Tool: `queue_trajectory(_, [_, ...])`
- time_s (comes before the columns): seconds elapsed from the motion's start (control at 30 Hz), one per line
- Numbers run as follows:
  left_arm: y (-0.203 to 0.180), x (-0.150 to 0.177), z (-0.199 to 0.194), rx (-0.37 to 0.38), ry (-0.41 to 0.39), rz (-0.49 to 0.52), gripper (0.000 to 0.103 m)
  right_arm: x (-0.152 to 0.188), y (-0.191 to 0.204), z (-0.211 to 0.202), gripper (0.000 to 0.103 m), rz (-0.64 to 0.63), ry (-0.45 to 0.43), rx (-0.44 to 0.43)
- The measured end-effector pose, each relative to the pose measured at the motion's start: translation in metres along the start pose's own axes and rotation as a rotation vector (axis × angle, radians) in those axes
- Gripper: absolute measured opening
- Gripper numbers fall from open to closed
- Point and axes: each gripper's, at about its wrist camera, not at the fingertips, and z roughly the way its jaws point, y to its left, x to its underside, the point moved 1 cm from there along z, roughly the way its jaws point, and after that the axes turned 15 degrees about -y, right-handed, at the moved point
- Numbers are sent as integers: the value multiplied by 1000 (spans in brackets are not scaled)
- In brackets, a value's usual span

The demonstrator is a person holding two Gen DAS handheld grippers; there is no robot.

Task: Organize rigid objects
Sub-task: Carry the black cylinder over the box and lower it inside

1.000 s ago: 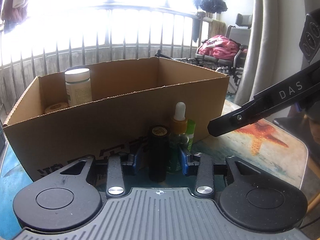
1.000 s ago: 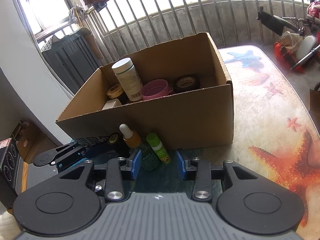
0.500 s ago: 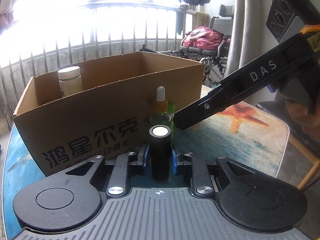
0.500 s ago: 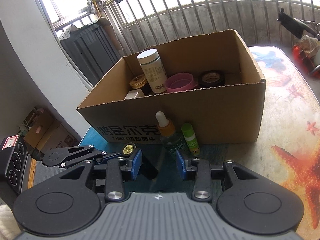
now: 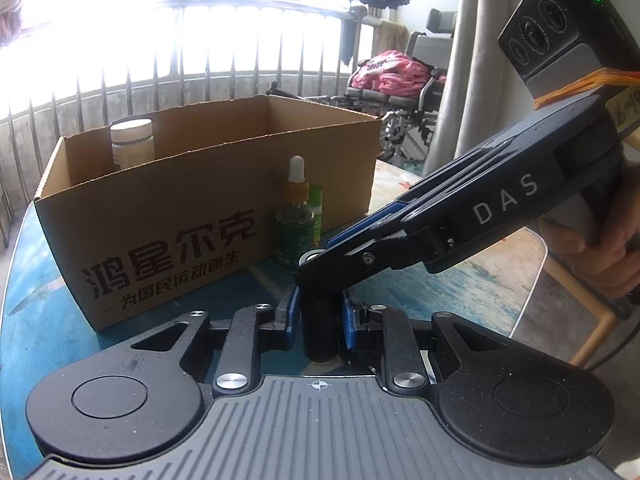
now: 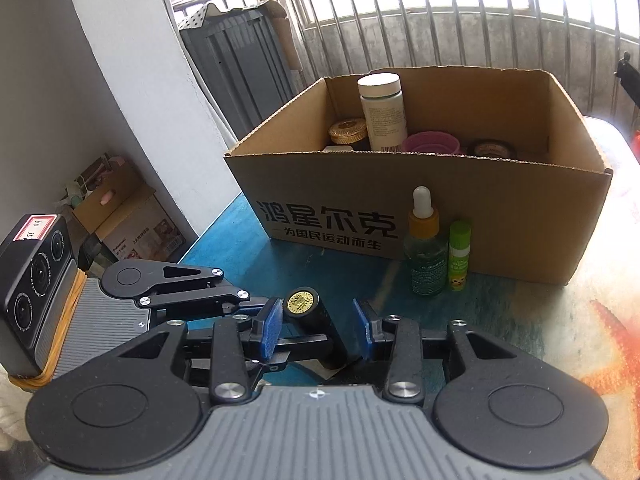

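Observation:
My left gripper [image 5: 319, 314] is shut on a black cylinder [image 5: 318, 330] with a gold cap and holds it upright. My right gripper [image 6: 318, 330] is open, its blue pads on either side of the same cylinder [image 6: 316, 322], not touching it. In the left wrist view the right gripper [image 5: 320, 258] reaches in from the right over the cylinder's top. A dropper bottle [image 6: 425, 246] and a green tube [image 6: 459, 255] stand against the front wall of the cardboard box [image 6: 500, 216].
The box [image 5: 160, 216] holds a white bottle [image 6: 382, 110], a gold-lidded jar [image 6: 348, 131], a pink cup [image 6: 430, 145] and a tape roll [image 6: 491, 149]. It stands on a blue table [image 6: 256, 252] with starfish print. Railing and wheelchair [image 5: 400, 92] lie beyond.
The left gripper has pulled back from the box with the cylinder in it. The right gripper has moved left and brought its open pads around the cylinder's top.

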Motion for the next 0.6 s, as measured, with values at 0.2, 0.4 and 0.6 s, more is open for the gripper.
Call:
queue_trajectory(0.2, [1, -1, -2, -1, 7, -6, 21, 3, 7, 5, 25, -24, -14, -31])
queue_trajectory(0.4, [-6, -28, -20, 10, -45, 45, 21, -15, 19, -18, 25, -47, -63, -55])
queue_trajectory(0.6, [4, -100, -8, 80, -84, 84, 21, -72, 23, -48, 25, -108, -159, -49])
